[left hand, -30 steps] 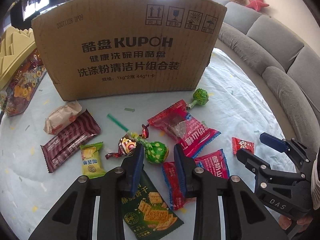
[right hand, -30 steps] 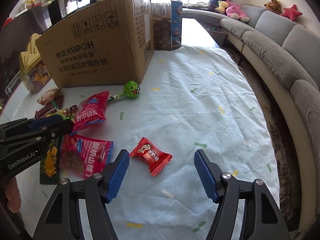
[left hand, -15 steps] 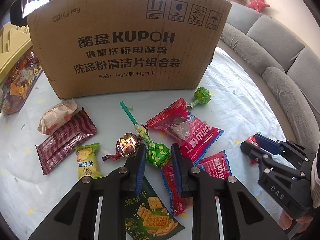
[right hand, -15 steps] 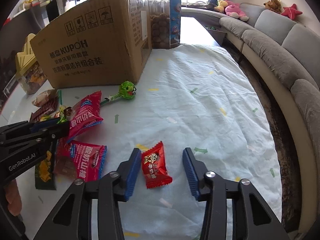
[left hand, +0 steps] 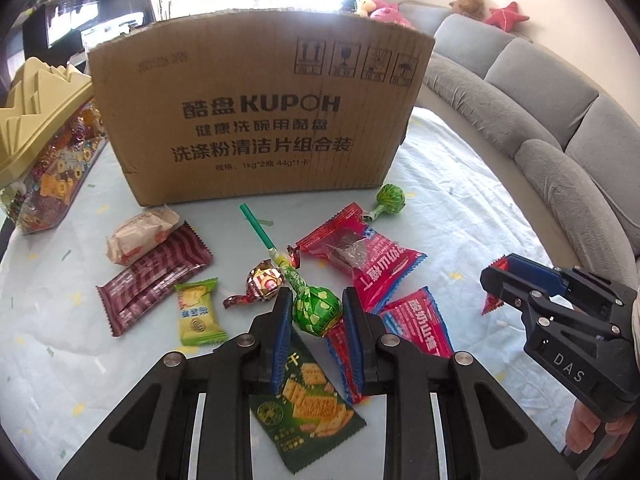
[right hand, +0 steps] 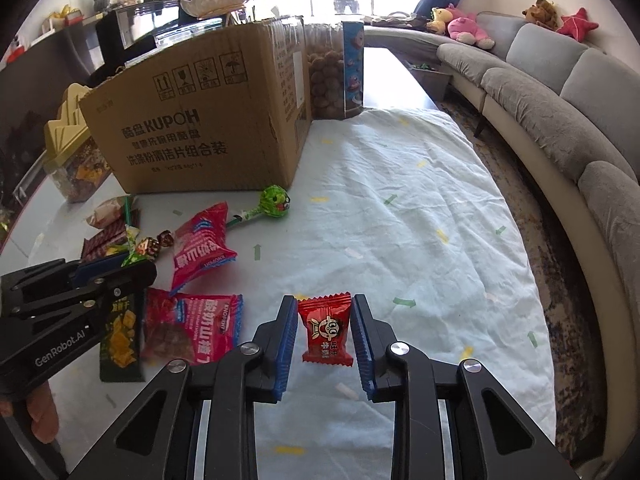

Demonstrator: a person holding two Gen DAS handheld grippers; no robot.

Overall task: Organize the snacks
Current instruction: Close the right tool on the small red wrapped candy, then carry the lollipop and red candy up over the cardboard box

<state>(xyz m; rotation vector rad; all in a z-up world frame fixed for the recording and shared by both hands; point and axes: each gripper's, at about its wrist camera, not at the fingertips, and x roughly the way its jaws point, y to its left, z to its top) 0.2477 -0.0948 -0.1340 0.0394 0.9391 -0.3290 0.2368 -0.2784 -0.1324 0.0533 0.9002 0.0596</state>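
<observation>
My left gripper is shut on the head of a green lollipop, whose green stick points toward the cardboard box. My right gripper is shut on a small red candy packet and holds it just above the cloth; it shows at the right of the left wrist view. Loose snacks lie around: two red packets, a green cracker packet, a yellow-green candy, a foil candy, a brown striped bar and a second green lollipop.
A pale blue cloth covers the table. A gold-lidded candy jar stands left of the box, and a clear tub of brown snacks stands behind it. A grey sofa curves along the right.
Both grippers closed: the left onto the green lollipop, the right onto the red candy packet. Both have lifted their catch slightly, and the lollipop's stick has swung toward the box.
</observation>
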